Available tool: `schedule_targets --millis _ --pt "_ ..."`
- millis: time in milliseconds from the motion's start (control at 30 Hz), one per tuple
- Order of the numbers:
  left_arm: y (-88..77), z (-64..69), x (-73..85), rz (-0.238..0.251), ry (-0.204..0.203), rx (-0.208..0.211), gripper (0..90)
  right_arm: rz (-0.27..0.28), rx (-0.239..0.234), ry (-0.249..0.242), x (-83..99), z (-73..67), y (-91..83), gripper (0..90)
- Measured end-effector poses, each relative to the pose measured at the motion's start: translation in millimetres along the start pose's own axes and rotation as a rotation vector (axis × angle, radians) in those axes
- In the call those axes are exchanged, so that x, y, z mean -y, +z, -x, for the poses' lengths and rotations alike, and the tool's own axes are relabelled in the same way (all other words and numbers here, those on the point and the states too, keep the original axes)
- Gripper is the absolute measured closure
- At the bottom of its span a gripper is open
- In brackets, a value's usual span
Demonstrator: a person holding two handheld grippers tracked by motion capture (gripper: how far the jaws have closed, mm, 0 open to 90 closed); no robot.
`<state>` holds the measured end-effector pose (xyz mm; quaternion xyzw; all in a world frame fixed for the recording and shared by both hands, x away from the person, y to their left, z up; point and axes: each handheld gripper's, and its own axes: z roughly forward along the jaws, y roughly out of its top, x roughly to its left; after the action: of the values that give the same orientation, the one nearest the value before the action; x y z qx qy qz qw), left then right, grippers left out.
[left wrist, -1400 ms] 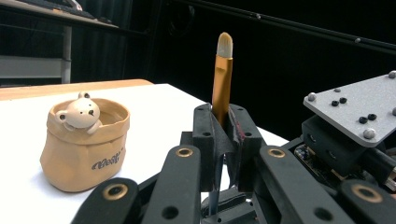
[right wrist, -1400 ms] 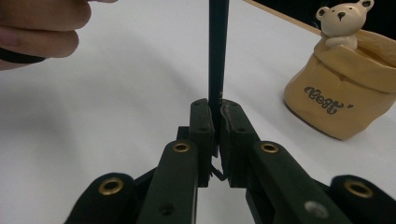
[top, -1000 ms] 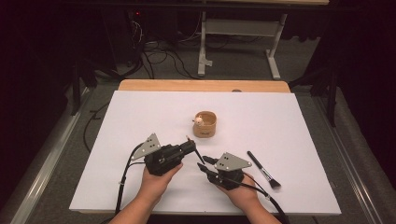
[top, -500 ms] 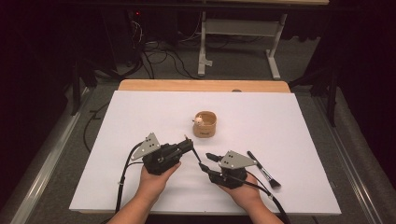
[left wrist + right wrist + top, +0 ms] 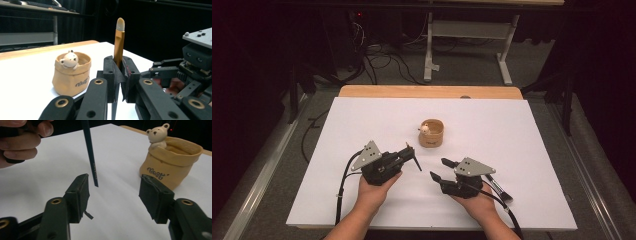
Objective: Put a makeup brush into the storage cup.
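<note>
Since a second ago our right gripper (image 5: 438,169) has been opening, now released, nothing between its pads; our left gripper (image 5: 408,152) stays clenched on the brush (image 5: 119,42) beside the pouch (image 5: 431,132); we steady, then tip it bristles-up into the pouch.

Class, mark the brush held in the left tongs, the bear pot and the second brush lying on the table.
held brush (image 5: 119,42), left gripper view, golden ferrule.
bear pot (image 5: 431,135), high view, front wall.
second brush (image 5: 498,187), high view, handle.
</note>
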<state>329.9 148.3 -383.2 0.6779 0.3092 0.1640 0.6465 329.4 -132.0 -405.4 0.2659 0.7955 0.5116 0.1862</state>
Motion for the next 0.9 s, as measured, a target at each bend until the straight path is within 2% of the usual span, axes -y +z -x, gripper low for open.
schedule_targets --millis 367,633,900 --pt "-3.7 -3.3 -3.0 -0.018 0.043 -0.038 83.0 0.024 0.039 0.035 -0.5 13.2 -8.7 28.8" --pt "-5.9 -7.6 -3.7 -0.026 0.053 -0.063 83.0 0.049 0.079 0.070 -0.4 24.8 -18.6 19.8" --pt "-10.1 -12.8 -5.4 -0.013 0.053 -0.078 83.0 0.057 0.125 0.093 0.3 36.9 -29.5 15.9"
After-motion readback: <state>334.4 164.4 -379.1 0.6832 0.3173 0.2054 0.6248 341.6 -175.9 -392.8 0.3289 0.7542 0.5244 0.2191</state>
